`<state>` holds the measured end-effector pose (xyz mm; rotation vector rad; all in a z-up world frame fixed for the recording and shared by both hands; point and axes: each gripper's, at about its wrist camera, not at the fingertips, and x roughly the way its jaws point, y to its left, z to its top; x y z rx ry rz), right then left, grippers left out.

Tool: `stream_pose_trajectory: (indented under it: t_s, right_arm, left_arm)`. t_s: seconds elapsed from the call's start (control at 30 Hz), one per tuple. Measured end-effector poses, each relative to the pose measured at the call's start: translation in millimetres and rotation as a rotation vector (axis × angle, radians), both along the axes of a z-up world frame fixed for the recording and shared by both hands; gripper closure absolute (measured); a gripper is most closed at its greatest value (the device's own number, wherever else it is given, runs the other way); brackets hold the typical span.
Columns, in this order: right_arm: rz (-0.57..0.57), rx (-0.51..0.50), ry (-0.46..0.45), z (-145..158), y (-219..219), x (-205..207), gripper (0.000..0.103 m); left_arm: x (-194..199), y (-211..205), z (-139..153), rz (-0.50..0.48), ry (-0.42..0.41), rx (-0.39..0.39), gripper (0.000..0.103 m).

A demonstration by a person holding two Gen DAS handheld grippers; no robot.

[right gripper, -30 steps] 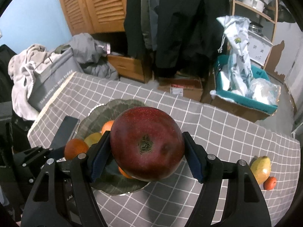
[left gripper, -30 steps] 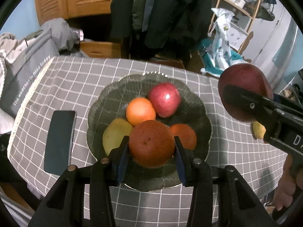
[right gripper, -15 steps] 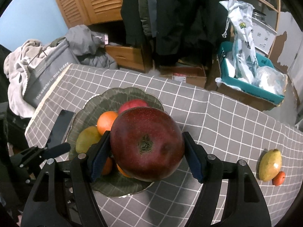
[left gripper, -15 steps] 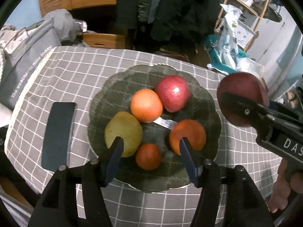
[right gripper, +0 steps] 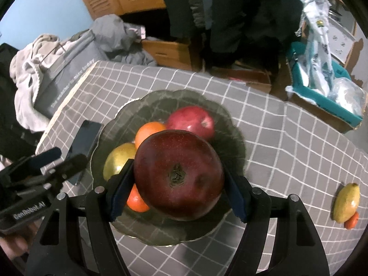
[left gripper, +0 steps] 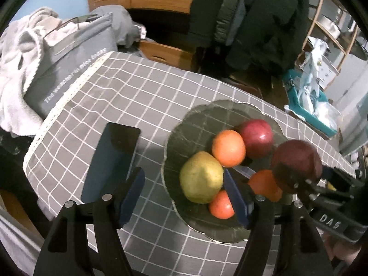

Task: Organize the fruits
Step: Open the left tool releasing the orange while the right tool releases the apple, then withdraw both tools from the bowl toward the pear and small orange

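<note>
Dark red apple [right gripper: 178, 176]: fills the lower centre of the right wrist view, clamped between the blue pads of the right gripper [right gripper: 177, 193], calyx end facing the camera; it hangs over the near part of the plate.
Right gripper jaws: closed on the dark red apple, one pad on each side of it.
Left gripper [left gripper: 184, 194]: jaws spread wide with nothing between them; its right finger [left gripper: 234, 197] lies over the plate's near left part, its left finger [left gripper: 131, 195] over the cloth beside the phone.
Plate [right gripper: 161, 99]: dark green, scalloped rim, centre of the right wrist view, on the grey checked tablecloth [right gripper: 287, 138].
On the plate: a brighter red apple [right gripper: 191, 120] at the back, an orange [right gripper: 148, 131] left of it, a yellow-green pear [right gripper: 118, 161] at lower left, a smaller orange fruit [right gripper: 135, 200] partly hidden behind the gripper pad.
Off the plate: a yellow pear [right gripper: 347, 202] and a small tangerine [right gripper: 352, 220] touching, at the lower right edge.
Phone [left gripper: 110, 163]: dark, flat on the cloth, left of the plate.
</note>
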<state>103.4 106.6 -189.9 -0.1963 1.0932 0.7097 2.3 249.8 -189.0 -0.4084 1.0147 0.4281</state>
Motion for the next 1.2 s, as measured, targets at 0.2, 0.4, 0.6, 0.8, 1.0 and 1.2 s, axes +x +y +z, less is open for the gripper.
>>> stream_pose_trajectory:
  t_s: [0.2,0.4,0.6,0.8,1.0,1.2]
  right_arm:
    - [0.045,-0.013,0.024,-9,17,-5,0.029]
    - [0.075,-0.044,0.04,-17,27,-9,0.029]
    - [0.057,-0.006,0.0,-4,23,-9,0.019]
    - [0.002,0.021,-0.026,13,7,-3,0.019]
    - [-0.047,0.001,-0.101,34,-14,-3,0.019]
    - [-0.097,-0.012,-0.19,60,-39,-4,0.019]
  left_arm:
    - [-6,11,3,0.03,-0.002,0.011,0.029]
    - [-10,17,5,0.05,-0.005,0.016,0.029]
    - [-12,18,8,0.051,-0.015,0.013,0.029]
    - [-12,13,18,0.04,-0.037,0.017,0.029]
    - [-10,2,31,0.019,-0.067,0.015,0.029]
    - [-8,-14,47,-0.012,-0.105,0.025,0.023]
